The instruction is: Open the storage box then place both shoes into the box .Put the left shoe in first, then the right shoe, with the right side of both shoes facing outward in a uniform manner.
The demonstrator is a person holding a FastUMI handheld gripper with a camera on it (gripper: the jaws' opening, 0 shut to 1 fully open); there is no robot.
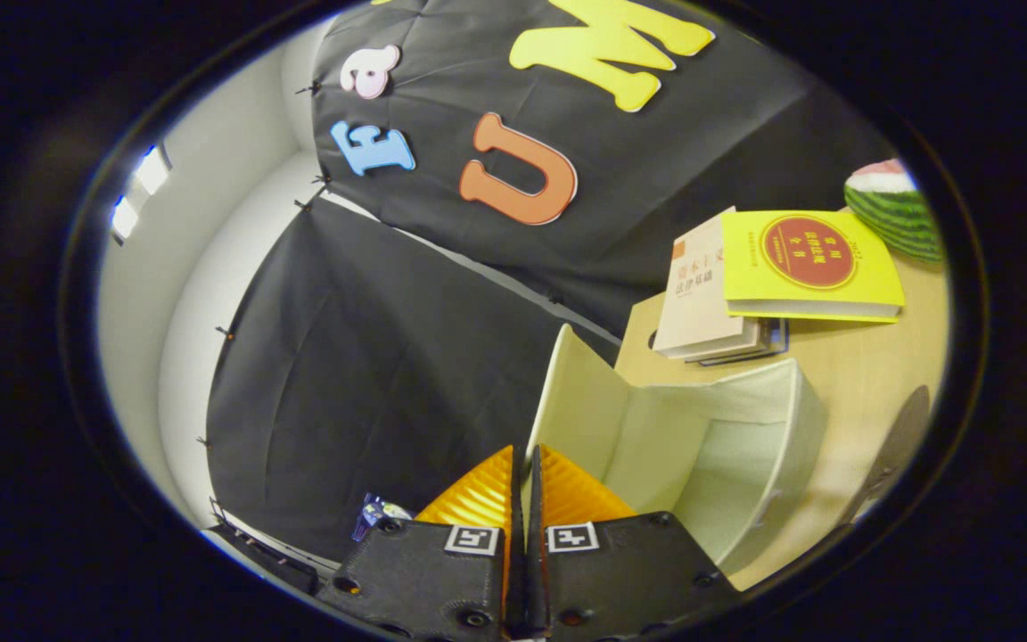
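I see the fingers (524, 464) pressed on the thin flap (567, 392) of the open storage box (727, 446), which sits just ahead on the tabletop (870, 357). I cannot see the box floor. Beyond lie stacked books (772, 276) and a watermelon (897, 209), partly cut off.

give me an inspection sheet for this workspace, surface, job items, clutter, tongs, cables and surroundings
Surface: light wooden table, bare beside the box.
Job's things: pale storage box, opened, its flap raised just ahead of the tongs; inside, nothing seen.
Clutter: yellow book lying on other books; watermelon beyond them.
Grippers: tongs with fingers together, pinching the flap's edge.
Cables: nothing seen.
Surroundings: black cloth wall, white wall behind.
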